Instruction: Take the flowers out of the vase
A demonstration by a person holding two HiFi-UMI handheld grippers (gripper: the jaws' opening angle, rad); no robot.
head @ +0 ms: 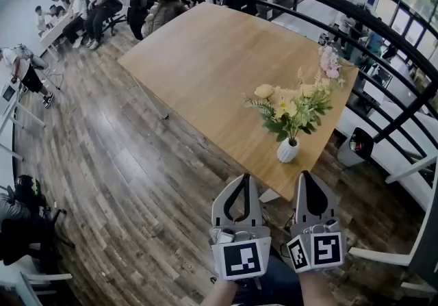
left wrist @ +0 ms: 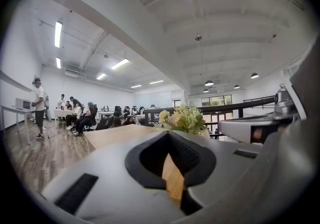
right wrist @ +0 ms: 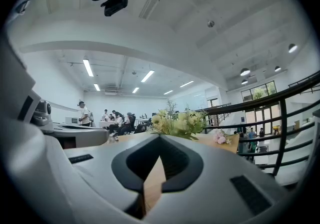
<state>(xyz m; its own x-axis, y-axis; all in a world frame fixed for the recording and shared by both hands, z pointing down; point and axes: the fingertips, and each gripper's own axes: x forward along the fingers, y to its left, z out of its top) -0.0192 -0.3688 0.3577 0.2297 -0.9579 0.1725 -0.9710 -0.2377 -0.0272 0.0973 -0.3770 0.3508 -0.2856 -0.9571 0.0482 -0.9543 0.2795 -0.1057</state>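
Evidently, the left gripper (head: 243, 177) and right gripper (head: 306, 174) are held pressed together, empty, short of the flowers (head: 291, 107) in the vase (head: 287, 150).

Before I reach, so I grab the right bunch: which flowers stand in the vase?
The yellow and cream bunch with green leaves, upright in the white vase. The pink flowers lie loose on the table, near its far corner.

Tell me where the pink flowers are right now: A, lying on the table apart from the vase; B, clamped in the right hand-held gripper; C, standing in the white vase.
A: the pink flowers lie on the wooden table near its far edge, well apart from the white vase.
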